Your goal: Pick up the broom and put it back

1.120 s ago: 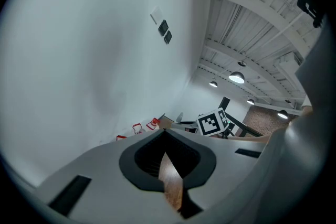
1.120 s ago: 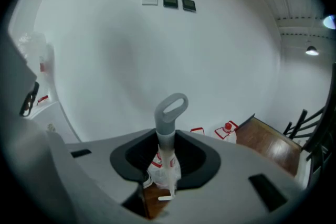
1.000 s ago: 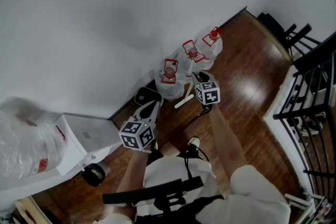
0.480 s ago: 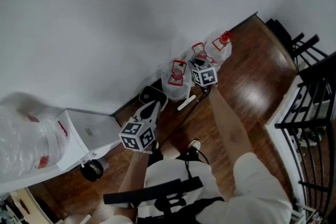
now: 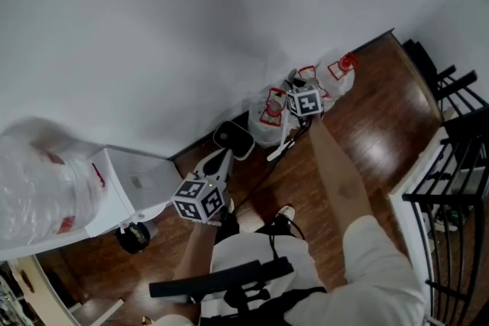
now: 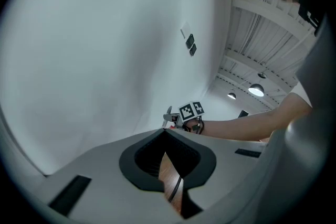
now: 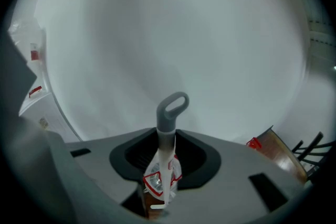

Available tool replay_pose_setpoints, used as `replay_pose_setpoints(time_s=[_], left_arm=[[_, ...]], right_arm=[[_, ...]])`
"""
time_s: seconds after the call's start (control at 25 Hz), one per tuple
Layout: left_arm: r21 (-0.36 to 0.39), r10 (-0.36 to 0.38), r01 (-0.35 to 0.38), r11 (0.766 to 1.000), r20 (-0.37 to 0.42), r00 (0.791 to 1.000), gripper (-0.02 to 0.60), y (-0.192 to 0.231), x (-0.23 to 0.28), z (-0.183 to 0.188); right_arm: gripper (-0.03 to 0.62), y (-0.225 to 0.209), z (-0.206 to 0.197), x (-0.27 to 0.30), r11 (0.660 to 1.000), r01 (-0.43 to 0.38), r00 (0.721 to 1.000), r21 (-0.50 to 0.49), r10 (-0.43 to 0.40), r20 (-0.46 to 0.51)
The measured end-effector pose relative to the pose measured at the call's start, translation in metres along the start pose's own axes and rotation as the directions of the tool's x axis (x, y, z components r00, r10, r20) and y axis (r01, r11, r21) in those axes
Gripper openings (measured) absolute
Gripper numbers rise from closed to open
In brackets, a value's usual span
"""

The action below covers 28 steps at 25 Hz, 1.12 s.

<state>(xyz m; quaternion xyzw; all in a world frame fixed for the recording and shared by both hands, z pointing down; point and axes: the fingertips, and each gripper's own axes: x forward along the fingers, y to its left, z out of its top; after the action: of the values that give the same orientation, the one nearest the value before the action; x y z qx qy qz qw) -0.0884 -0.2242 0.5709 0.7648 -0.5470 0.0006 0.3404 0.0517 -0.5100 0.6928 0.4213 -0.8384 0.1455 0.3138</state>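
Note:
The broom has a white shaft (image 7: pixel 166 165) and a grey loop handle (image 7: pixel 171 110). My right gripper (image 7: pixel 164 176) is shut on the shaft, with the loop sticking out past the jaws toward the white wall. In the head view the right gripper (image 5: pixel 299 88) is close to the wall over the clear bags, and a piece of the white shaft (image 5: pixel 281 146) shows below it. My left gripper (image 5: pixel 217 161) stays lower left near the white box; its jaws stand together with nothing held. In the left gripper view only wooden floor and a thin dark line show behind the left gripper (image 6: pixel 166 135).
Clear plastic bags with red marks (image 5: pixel 272 108) line the base of the wall. A black round object (image 5: pixel 234 140) lies on the wooden floor beside them. At the left stand a white box (image 5: pixel 134 191) and a plastic-wrapped bundle (image 5: pixel 38 195). A black railing (image 5: pixel 458 133) runs along the right.
My right gripper has carried the broom up and right in the head view, closer to the wall and over the bags. My left gripper has shifted only a little.

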Motion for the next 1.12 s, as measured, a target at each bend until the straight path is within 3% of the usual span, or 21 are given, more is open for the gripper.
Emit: replay_pose_setpoints(time_s=[0.28,0.4,0.48,0.64,0.76,0.84,0.96,1.12], left_arm=[[-0.014,0.008,-0.008,1.000,0.007,1.000,-0.014,0.007,-0.005,0.001],[-0.016,0.005,-0.005,1.000,0.008,1.000,-0.014,0.008,-0.007,0.001],[-0.018,0.001,-0.001,1.000,0.009,1.000,-0.014,0.008,-0.007,0.001],[-0.018,-0.016,0.016,1.000,0.010,1.000,-0.014,0.005,-0.007,0.001],[-0.004,-0.039,0.039,0.999,0.011,0.999,-0.014,0.003,-0.006,0.003],[0.011,-0.062,0.062,0.998,0.007,0.998,-0.014,0.001,-0.006,0.005],[0.028,-0.113,0.113,0.993,-0.006,0.994,-0.014,-0.004,-0.005,0.009],[0.066,-0.194,0.195,0.979,-0.026,0.981,-0.014,-0.015,-0.004,0.014]], right_arm=[[0.138,0.000,0.003,0.011,1.000,0.025,0.999,0.010,-0.025,-0.025],[0.189,0.000,0.002,0.009,0.999,0.027,0.999,0.018,-0.026,-0.028],[0.189,-0.003,0.002,0.005,0.999,0.035,0.999,0.021,-0.035,-0.023],[0.207,-0.008,0.001,-0.017,0.998,0.053,0.999,0.024,-0.053,0.004],[0.207,-0.011,-0.002,-0.053,0.993,0.076,0.995,0.087,-0.081,0.055],[0.157,-0.010,-0.008,-0.085,0.982,0.069,0.990,0.178,-0.088,0.106],[0.024,-0.007,-0.022,-0.136,0.948,0.060,0.976,0.312,-0.121,0.181],[0.008,0.012,-0.035,-0.203,0.897,0.057,0.952,0.438,-0.182,0.248]])
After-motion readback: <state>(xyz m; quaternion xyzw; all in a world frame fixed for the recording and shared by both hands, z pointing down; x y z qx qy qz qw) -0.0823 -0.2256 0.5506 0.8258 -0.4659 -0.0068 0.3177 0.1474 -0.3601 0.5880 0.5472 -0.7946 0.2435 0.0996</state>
